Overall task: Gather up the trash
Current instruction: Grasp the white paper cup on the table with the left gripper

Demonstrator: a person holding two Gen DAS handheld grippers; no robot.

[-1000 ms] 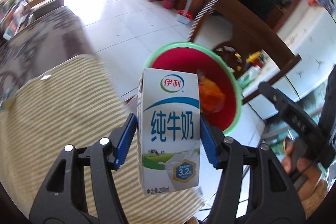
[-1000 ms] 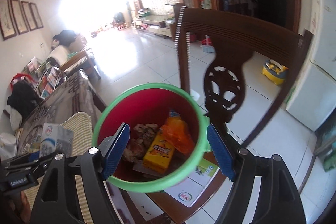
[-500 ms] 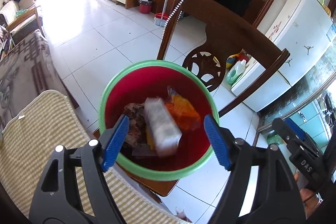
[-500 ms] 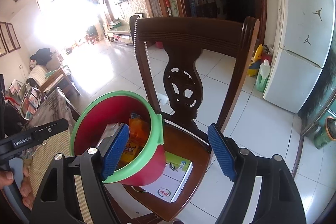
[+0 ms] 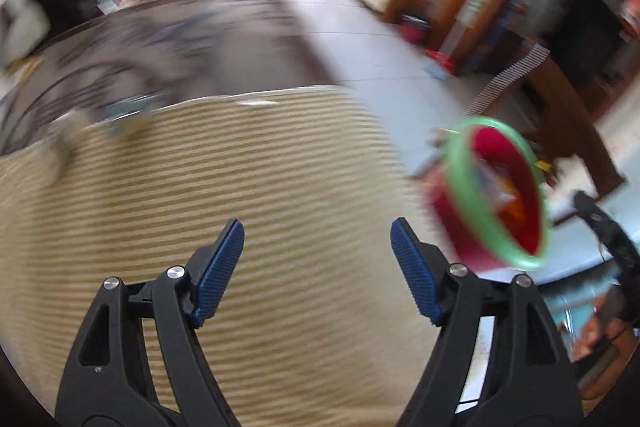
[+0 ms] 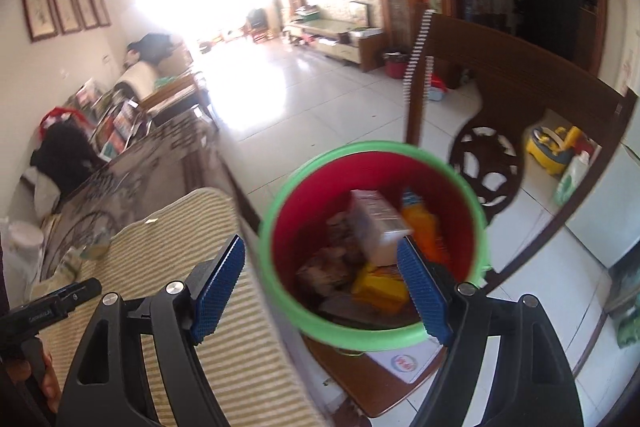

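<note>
Left wrist view: the left gripper (image 5: 316, 271) has its blue-padded fingers (image 5: 218, 271) spread wide with nothing between them, hovering over a striped beige mat (image 5: 280, 167) that covers the surface. Off to its right, past the mat's edge, the red bucket (image 5: 496, 191) with a green rim appears tilted and smeared by motion blur, with orange wrappers just visible inside. Farther right, a hand on the other tool's black handle shows at the frame edge.

Right wrist view: the right gripper (image 6: 320, 291) is likewise wide open and holds nothing; its fingers (image 6: 422, 295) frame the near rim of the bucket (image 6: 304, 227). Inside lie a white milk carton (image 6: 376, 227) leaning on its side, an orange wrapper (image 6: 420, 223), a yellow packet (image 6: 378, 289) and brownish scraps. The bucket stands on a dark wooden chair (image 6: 504, 95), on top of a white leaflet (image 6: 404, 359). The mat (image 6: 180, 227) lies left of the bucket.
</note>
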